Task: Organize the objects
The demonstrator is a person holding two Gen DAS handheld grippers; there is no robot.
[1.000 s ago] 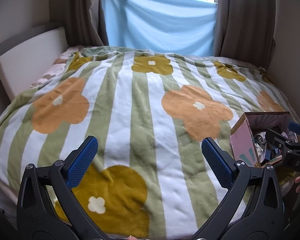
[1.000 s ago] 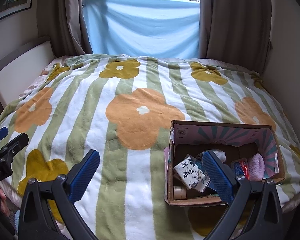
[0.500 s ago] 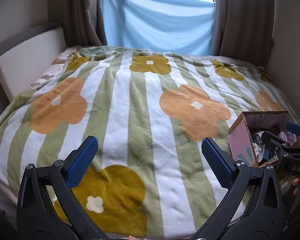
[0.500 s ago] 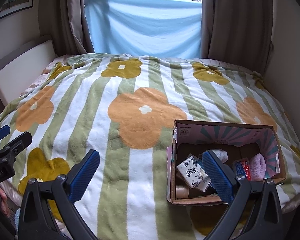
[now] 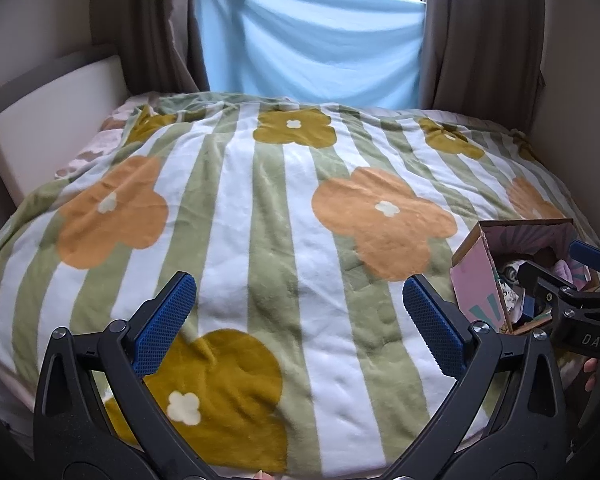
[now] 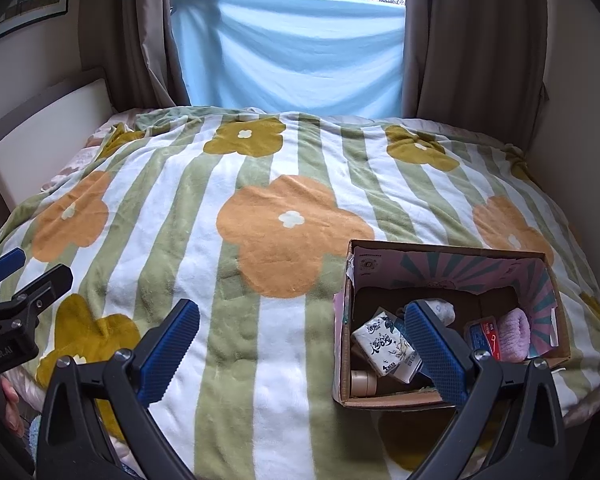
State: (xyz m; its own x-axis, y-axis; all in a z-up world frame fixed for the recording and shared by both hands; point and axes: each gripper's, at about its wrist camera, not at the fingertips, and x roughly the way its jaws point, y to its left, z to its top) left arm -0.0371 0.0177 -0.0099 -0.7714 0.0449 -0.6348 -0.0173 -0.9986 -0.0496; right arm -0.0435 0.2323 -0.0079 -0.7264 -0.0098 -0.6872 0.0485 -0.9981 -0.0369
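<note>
A cardboard box (image 6: 452, 398) of small packets sits on the bed (image 6: 260, 360), just ahead of the right tongs (image 6: 304, 350), spread and empty. Left tongs (image 5: 300, 322) equally spread. Best approach: descend straight over one packet.

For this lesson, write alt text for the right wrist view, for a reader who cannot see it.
An open cardboard box sits at the near right of a bed covered by a flower-patterned striped blanket, holding a tissue pack, a pink rolled cloth and other small items. The right gripper, jaws open, frames the foreground.
</note>
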